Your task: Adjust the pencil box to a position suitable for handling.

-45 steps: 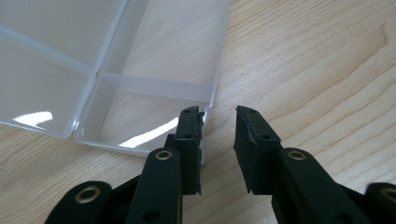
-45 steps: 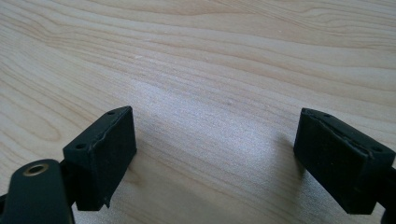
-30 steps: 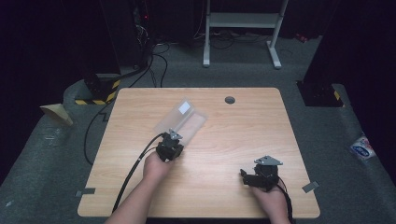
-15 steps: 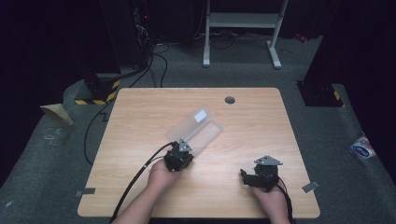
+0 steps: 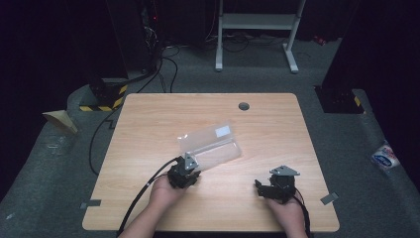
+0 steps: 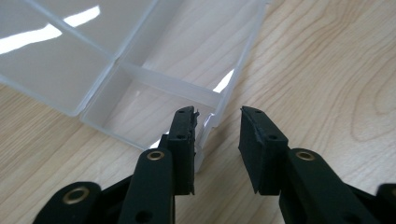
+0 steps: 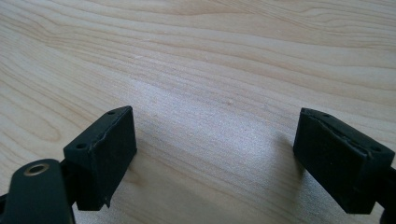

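A clear plastic compartment box point(image 5: 218, 151) lies open in the middle of the wooden table point(image 5: 277, 129), its lid raised and bearing a white label point(image 5: 224, 131). My left gripper point(image 5: 188, 163) sits at the box's near-left corner. In the left gripper view the box point(image 6: 140, 56) shows empty dividers. The left gripper point(image 6: 217, 116) is open, with the box's side wall just inside the left jaw and bare wood in the gap. My right gripper point(image 5: 259, 186) rests near the table's front right, apart from the box. In its own view the right gripper point(image 7: 215, 135) is wide open over bare wood.
A dark round grommet point(image 5: 243, 106) sits near the table's far edge. The left gripper's black cable point(image 5: 143, 193) trails off the front-left edge. Beyond the table are a white stand point(image 5: 255, 22), a yellow-and-black striped block point(image 5: 106, 96) and dark floor.
The left gripper carried the box to the right and turned it. It has now drawn back a little and its jaws stand apart. The right gripper has not moved.
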### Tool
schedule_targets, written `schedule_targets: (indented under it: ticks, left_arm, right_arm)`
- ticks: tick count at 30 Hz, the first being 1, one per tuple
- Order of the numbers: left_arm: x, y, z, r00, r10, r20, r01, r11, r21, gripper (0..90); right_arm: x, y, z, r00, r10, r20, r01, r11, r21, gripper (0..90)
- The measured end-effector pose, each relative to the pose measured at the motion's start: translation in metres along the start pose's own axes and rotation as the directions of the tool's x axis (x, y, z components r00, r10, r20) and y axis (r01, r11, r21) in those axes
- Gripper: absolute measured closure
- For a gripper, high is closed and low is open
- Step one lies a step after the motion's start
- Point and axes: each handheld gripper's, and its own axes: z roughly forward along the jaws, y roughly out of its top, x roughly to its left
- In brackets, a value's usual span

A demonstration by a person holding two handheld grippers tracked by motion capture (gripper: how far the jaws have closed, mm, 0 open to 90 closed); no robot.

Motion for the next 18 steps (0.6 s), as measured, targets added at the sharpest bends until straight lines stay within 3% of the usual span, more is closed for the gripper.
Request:
schedule_targets:
  ticks: [9,18]
  left_arm:
    - [0.01,-0.002,-0.008,0.9984,-0.029,-0.048,0.028,0.9993,-0.024,60.8]
    - [0.015,-0.004,-0.01,0.9965,-0.034,-0.076,0.033,0.9993,-0.017,59.4]
  right_arm:
    - [0.0,0.0,0.0,1.0,0.0,0.0,0.0,1.0,0.001,13.0]
    - [0.0,0.0,0.0,1.0,-0.003,-0.003,0.003,1.0,0.0,12.9]
